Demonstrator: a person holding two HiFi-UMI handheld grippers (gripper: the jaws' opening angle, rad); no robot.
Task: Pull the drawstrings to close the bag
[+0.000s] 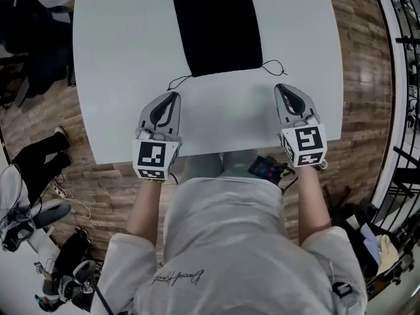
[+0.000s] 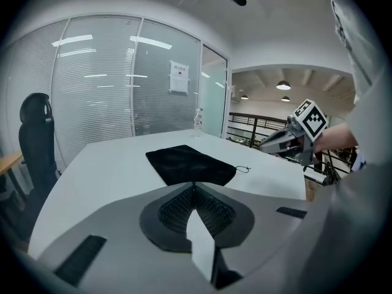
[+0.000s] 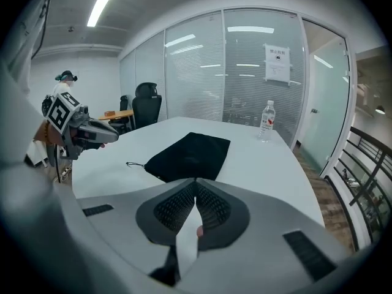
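You are at the approach step: neither cord is taken yet. Your left gripper (image 1: 172, 97) has its jaws pressed together with nothing between them. Your right gripper (image 1: 281, 88) is the same, closed and empty.

The flat black fabric drawstring bag (image 1: 216, 25) lies on the white table (image 1: 118, 58) ahead of both grippers, with its mouth edge nearest you. The thin black left drawstring (image 1: 178, 81) trails from the bag's corner to just ahead of your left tips. The thin black right drawstring (image 1: 274, 65), with its small loop, lies just ahead of your right tips.

Next, as I judge it, you must part both pairs of jaws, bring each pair down over its own cord and close on it. Then draw the two cords outward, away from each other. The cords lie flat against the table, so keep your tips low or they will close on nothing.
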